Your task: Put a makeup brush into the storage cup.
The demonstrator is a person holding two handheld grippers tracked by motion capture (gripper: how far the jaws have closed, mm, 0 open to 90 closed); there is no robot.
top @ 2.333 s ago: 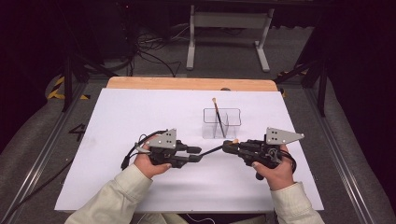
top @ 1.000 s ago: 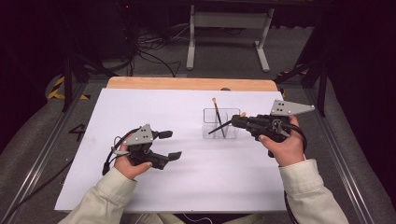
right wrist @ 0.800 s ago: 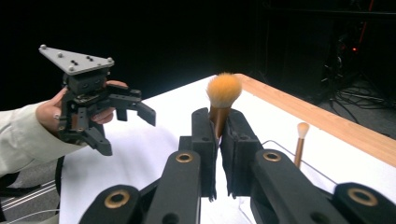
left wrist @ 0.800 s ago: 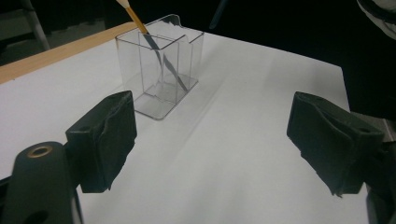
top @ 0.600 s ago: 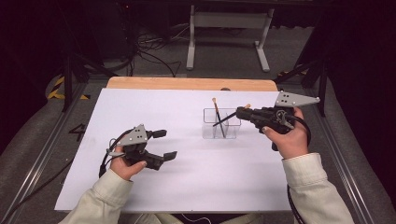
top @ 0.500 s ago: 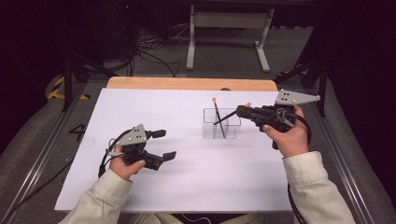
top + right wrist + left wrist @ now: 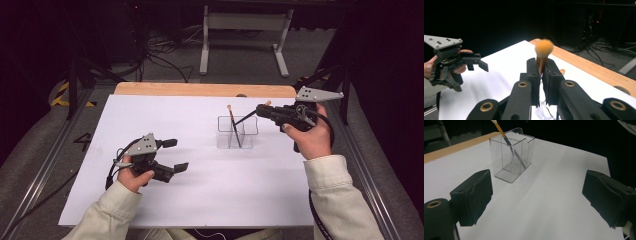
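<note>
a: we see the right gripper (image 7: pixel 262 110) clenched on a makeup brush (image 7: pixel 543 50). in the right gripper view its two black jaws stand almost together, and the brush's ferrule sits pinched between the pads, with the orange bristle tuft rising just above them.

b: agreed. from the high view the dark handle of that brush runs from the jaws down and to the left into the clear organizer (image 7: pixel 237 132), so its long axis is tilted, bristle end up at the gripper, handle end low inside the box. which compartment it enters we cannot tell.

a: and the left gripper (image 7: pixel 173 155)?

b: released. its jaws have just been opening, and in the left gripper view the two pads stand wide apart with only white table (image 7: pixel 200 200) between them. it holds nothing and touches nothing; it sits near the table's left front, well apart from the organizer.

a: there's a second brush (image 7: pixel 233 125) standing in the organizer too. its pale tip is up, toward the far edge of the table, and its dark handle leans down into the box, nearly upright.

b: the organizer itself stands upright on the white table, right of centre, just beside the right gripper's jaws.
</note>
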